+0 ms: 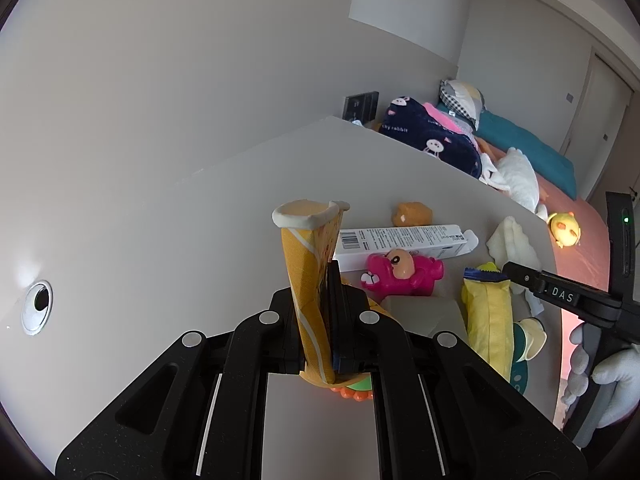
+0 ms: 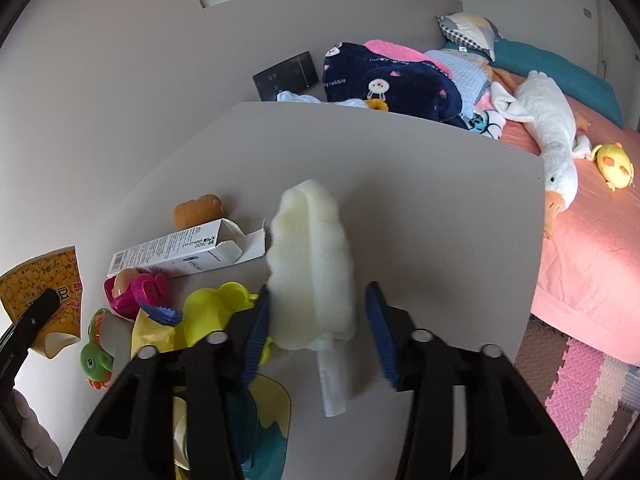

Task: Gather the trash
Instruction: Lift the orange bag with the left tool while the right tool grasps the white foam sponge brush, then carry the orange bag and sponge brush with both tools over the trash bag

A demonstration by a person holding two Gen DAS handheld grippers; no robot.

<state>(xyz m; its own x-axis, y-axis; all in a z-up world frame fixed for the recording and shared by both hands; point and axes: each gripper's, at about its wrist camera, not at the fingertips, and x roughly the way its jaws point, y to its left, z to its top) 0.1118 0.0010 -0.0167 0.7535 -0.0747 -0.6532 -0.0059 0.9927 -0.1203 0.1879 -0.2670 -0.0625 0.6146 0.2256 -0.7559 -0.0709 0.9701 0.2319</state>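
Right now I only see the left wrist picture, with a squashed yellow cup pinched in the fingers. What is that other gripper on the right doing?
Observer: The right gripper hangs over a fluffy white sponge brush on the table. Its fingers stand apart on either side, not yet pinching it.
Operator: Does the brush have a handle?
Observer: Yes, a short clear plastic handle sticks out toward the camera.
Operator: What is the green and orange bit under my cup?
Observer: Probably the green frog toy that lies beside the yellow cup.
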